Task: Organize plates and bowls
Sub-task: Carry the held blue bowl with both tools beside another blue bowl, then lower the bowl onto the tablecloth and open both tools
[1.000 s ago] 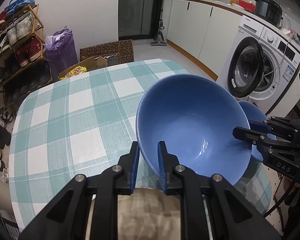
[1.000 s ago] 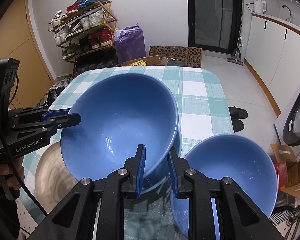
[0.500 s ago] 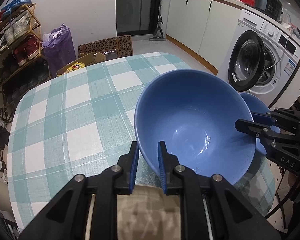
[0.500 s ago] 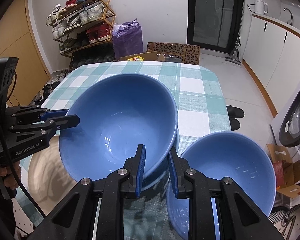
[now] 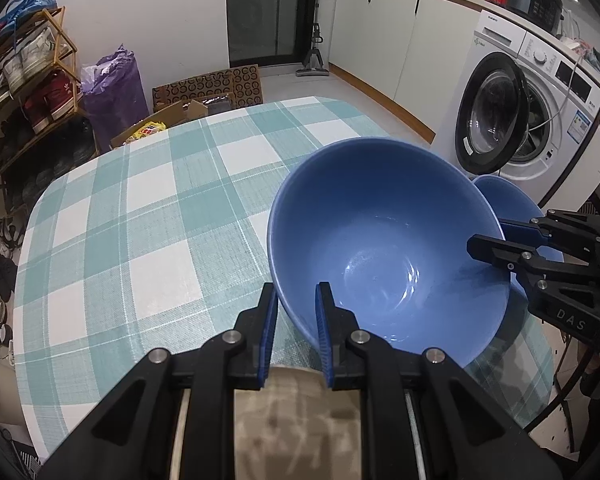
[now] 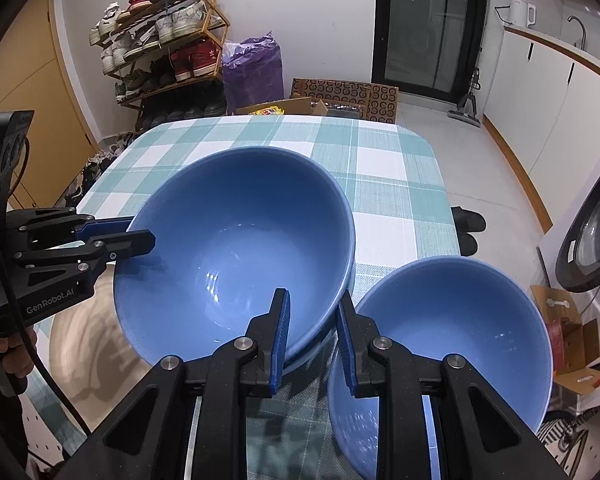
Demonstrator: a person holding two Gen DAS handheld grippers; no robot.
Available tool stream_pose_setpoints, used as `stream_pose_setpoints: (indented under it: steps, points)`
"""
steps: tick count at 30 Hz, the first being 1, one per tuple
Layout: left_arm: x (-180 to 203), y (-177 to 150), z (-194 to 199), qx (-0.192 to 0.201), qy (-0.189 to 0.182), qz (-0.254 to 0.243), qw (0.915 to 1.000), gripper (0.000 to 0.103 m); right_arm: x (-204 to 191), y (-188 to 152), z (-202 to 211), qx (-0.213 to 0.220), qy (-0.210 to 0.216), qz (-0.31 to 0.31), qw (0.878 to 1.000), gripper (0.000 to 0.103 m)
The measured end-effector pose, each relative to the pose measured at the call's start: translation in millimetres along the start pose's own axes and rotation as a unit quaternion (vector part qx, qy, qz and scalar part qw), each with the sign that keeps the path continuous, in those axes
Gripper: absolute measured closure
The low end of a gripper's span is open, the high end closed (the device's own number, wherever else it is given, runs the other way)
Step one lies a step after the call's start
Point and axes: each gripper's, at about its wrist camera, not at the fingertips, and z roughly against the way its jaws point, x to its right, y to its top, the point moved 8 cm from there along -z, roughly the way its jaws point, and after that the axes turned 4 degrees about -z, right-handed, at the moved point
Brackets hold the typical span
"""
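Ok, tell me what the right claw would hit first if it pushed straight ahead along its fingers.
The right claw is already clamped on the near rim of the large blue ceramic bowl. Pushed on, its inner finger would probably slide down into that bowl's inside wall; depth is hard to judge.

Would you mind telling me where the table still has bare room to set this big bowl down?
The checked tablecloth is bare across its far half and its whole left side, out to the edge by the shoe rack. The near right corner is crowded: the big bowl, held by both grippers, a smaller blue bowl beside it, and a tan plate at the near edge.
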Motion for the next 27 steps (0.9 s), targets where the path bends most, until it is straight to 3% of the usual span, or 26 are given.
stream_pose_setpoints:
  steps: [14, 23, 27]
  points:
    - [-0.3, -4.9, -5.5, -0.007, -0.008, 0.005, 0.9999, 0.084, -0.2, -2.2, -7.2, -0.003, -0.019, 0.02, 1.0, 0.079]
    - [-1.9, -6.5, -6.3, -0.008, -0.017, 0.009, 0.9998, 0.083, -2.1, -4.0, -8.5, -0.004, -0.03, 0.042, 0.999, 0.071]
    - [-1.3, -5.8, -3.5, -0.005, -0.017, 0.008, 0.9998, 0.082, -2.6, -2.6, -4.3, 0.004, -0.032, 0.048, 0.998, 0.062]
